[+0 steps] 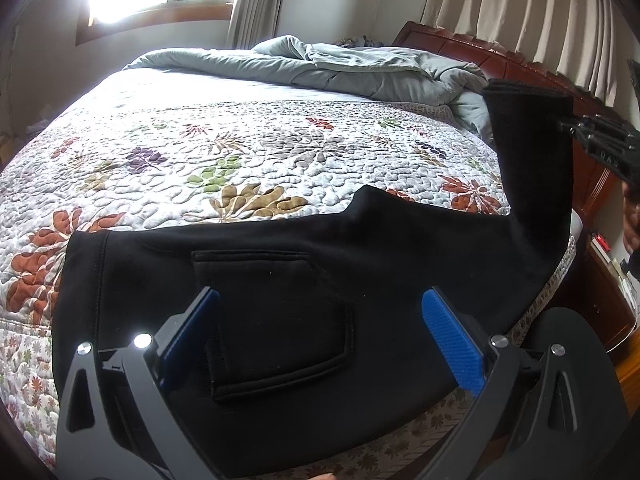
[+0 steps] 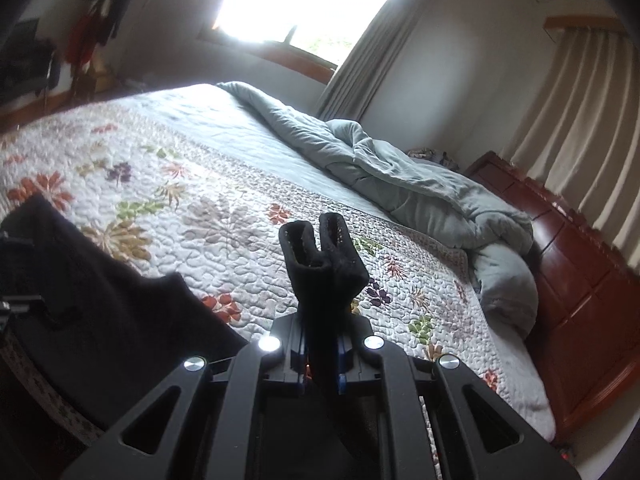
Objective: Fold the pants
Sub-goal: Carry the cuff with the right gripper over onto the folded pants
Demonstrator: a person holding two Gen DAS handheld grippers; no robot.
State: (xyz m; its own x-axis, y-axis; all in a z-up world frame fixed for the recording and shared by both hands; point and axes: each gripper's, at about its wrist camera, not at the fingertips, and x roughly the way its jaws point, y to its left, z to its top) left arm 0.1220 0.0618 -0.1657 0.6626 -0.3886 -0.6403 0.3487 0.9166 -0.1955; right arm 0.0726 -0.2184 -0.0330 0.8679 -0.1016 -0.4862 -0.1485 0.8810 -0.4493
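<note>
Black pants [image 1: 280, 280] lie along the near edge of the bed, waist end at the left, a patch pocket [image 1: 276, 320] facing up. My left gripper [image 1: 320, 304] is open, its blue pads spread on either side of the pocket, just above the cloth. The leg ends [image 1: 532, 152] are lifted at the right. My right gripper [image 2: 320, 344] is shut on both leg cuffs [image 2: 320, 252], which stick up past its fingers above the quilt. The right gripper also shows in the left wrist view [image 1: 576, 128].
A floral quilt [image 1: 224, 152] covers the bed. A rumpled grey duvet [image 1: 360, 68] lies at the far side near the wooden headboard [image 2: 580, 280]. A nightstand [image 1: 608, 280] stands at the right, a window [image 2: 312, 0] and curtains behind.
</note>
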